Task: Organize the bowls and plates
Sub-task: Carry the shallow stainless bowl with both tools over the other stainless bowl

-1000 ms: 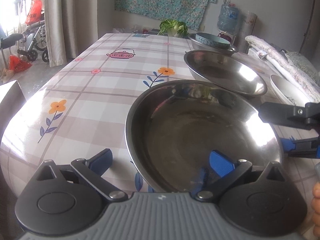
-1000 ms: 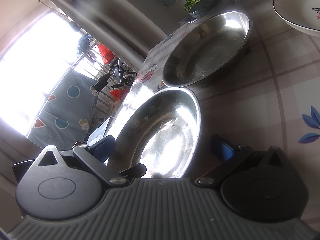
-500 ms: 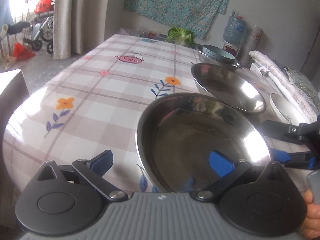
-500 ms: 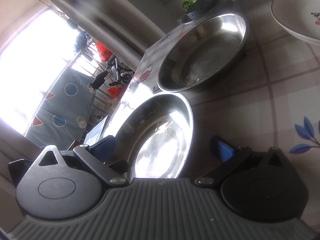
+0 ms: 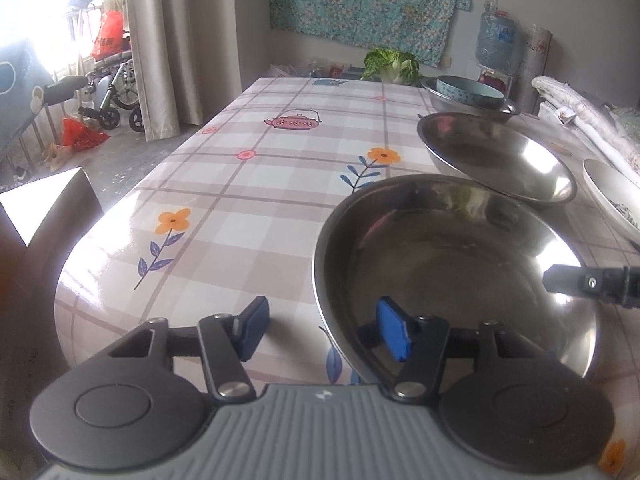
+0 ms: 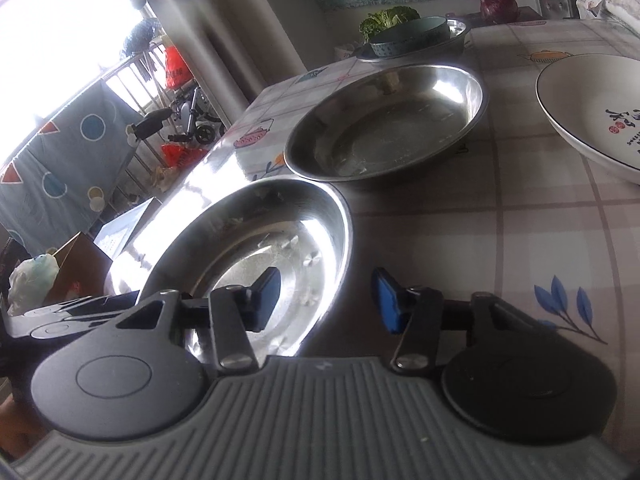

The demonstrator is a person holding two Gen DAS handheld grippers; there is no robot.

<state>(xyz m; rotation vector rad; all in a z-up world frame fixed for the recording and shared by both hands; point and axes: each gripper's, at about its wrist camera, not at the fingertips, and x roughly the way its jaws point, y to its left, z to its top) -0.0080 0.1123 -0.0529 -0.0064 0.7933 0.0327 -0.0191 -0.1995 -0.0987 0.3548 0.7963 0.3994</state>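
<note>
A wide steel bowl (image 5: 452,272) sits near the table's front edge, and both grippers straddle its rim. My left gripper (image 5: 323,330) has one blue pad (image 5: 394,334) inside the bowl and the other outside; its jaws are closing but do not touch the rim. My right gripper (image 6: 326,303) stands at the opposite rim of the same bowl (image 6: 260,248), jaws closing, with a gap on both sides. One right finger (image 5: 592,284) shows over the bowl in the left wrist view. A second steel bowl (image 5: 500,160) (image 6: 388,124) lies just behind.
A white printed plate (image 6: 592,108) (image 5: 612,196) lies to the right. At the back, a blue bowl (image 5: 468,92) sits in a steel basin beside a cabbage (image 5: 392,64) and an onion (image 6: 498,6). The checked tablecloth (image 5: 260,200) stretches to the left; its edge drops to the floor.
Both grippers' jaws have narrowed from wide open around the near bowl's rim. The right wrist view has rolled toward level. The bowl still rests on the table.
</note>
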